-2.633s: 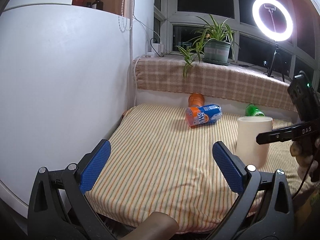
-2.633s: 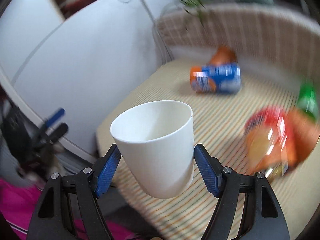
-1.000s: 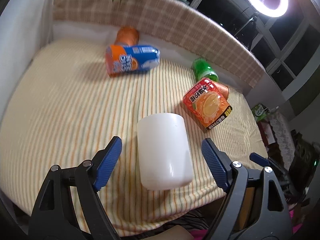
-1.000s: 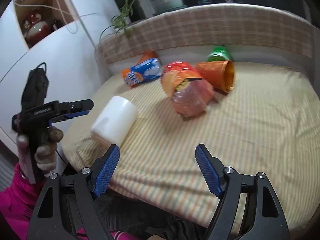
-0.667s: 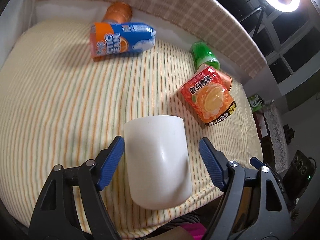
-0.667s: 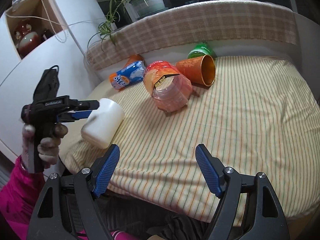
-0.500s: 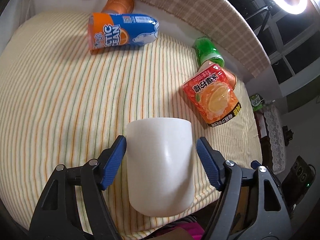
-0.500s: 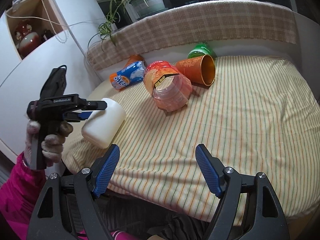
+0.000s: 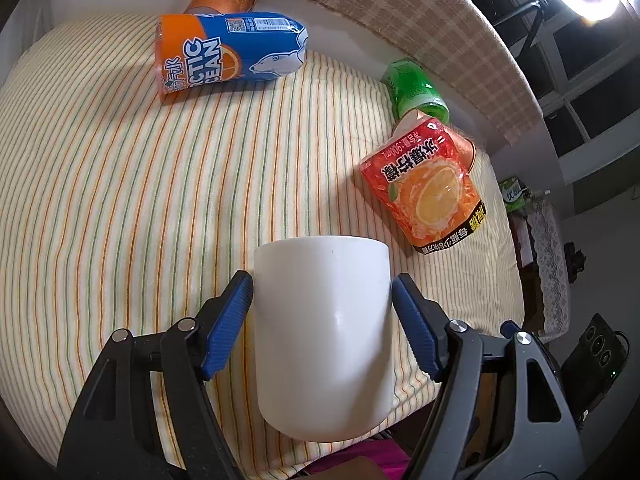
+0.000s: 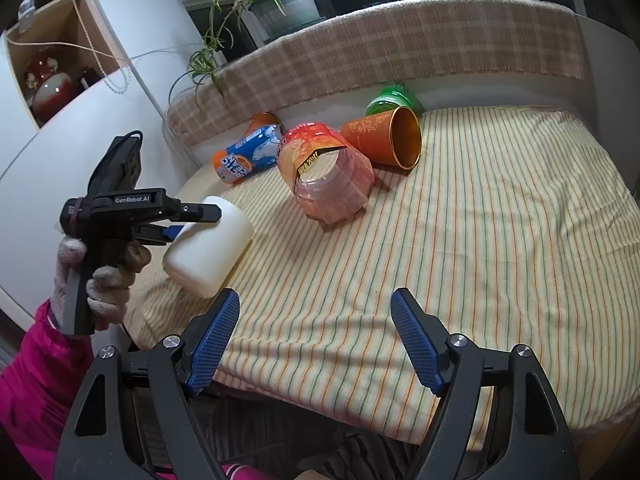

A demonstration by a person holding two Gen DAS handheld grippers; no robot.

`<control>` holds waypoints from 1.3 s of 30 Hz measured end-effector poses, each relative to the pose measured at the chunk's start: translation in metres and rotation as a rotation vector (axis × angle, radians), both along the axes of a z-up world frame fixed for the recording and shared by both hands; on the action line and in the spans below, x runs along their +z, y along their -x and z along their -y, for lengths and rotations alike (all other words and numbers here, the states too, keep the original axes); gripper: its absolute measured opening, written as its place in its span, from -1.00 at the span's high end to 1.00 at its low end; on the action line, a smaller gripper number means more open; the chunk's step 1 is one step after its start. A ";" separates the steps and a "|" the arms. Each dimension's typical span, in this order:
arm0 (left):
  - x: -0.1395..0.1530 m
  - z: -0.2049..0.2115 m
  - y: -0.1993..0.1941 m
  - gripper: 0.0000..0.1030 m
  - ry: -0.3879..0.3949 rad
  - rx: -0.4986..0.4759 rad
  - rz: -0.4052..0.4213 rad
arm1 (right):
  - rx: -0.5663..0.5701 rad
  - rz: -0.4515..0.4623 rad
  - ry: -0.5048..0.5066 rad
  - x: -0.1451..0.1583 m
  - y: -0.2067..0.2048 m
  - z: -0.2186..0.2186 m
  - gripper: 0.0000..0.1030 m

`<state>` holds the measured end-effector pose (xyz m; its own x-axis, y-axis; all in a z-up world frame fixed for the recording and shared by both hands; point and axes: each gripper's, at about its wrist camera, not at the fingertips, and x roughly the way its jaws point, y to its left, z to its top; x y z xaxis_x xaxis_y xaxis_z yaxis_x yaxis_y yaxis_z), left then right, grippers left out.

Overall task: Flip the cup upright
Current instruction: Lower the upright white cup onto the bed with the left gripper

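One white cup [image 9: 322, 336] lies on its side at the near left edge of the striped bed [image 10: 500, 216], closed base toward the near-left. The left tool [image 9: 322, 322] pinches it; the right tool [image 10: 314, 340] is spread. Five other containers lie at the far side.

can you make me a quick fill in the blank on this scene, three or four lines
1. The left gripper has its fingers on either side of the plain ____ plastic cup.
2. The right gripper holds ____.
3. The orange metallic cup lies on its ____.
4. The tablecloth pattern is ____.

Missing words: white; nothing; side; striped
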<state>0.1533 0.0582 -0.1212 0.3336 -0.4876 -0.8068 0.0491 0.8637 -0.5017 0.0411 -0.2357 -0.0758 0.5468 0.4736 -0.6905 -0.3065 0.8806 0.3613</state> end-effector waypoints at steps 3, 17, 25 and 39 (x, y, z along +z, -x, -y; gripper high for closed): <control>0.002 0.001 0.004 -0.43 -0.007 -0.001 0.019 | -0.004 -0.001 0.001 -0.001 0.000 0.001 -0.51; 0.036 0.025 0.035 -0.41 -0.145 -0.020 0.217 | -0.019 0.007 0.004 0.000 0.000 0.001 -0.51; 0.049 0.037 0.047 -0.39 -0.194 -0.017 0.294 | -0.024 0.022 0.006 0.001 0.001 0.002 -0.51; 0.060 0.052 0.060 -0.38 -0.282 0.017 0.407 | -0.077 0.096 0.081 0.009 0.008 0.001 -0.51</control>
